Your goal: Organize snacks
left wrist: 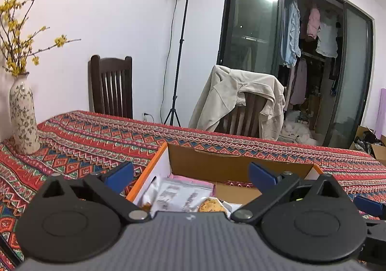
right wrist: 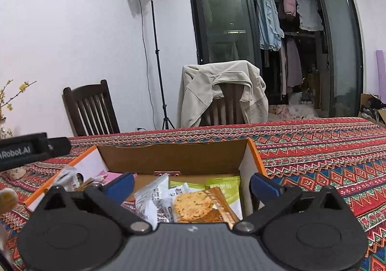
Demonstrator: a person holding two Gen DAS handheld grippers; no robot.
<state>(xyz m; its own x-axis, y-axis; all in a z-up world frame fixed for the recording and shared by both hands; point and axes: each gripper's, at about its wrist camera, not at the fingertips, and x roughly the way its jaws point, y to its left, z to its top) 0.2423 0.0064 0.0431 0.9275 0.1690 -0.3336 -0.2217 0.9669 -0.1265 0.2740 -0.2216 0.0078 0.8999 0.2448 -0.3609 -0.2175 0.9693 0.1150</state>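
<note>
An open cardboard box (left wrist: 226,162) with an orange rim sits on the patterned tablecloth, with snack packets lying inside. My left gripper (left wrist: 190,174) hovers open over the box's near left part, above a white printed packet (left wrist: 178,195) and a cookie packet (left wrist: 211,206). Nothing is between its fingers. My right gripper (right wrist: 193,184) is open over the same box (right wrist: 173,155), its right finger outside the right wall. Below it lie a cookie packet (right wrist: 193,206), a white packet (right wrist: 152,198) and a green packet (right wrist: 223,186). Neither gripper holds anything.
A flowered vase (left wrist: 23,116) with yellow branches stands on the table's left. Behind the table are a dark wooden chair (left wrist: 111,87), a light stand (left wrist: 178,54) and a chair draped with a beige jacket (left wrist: 238,102). The left device's black housing (right wrist: 33,149) shows at left.
</note>
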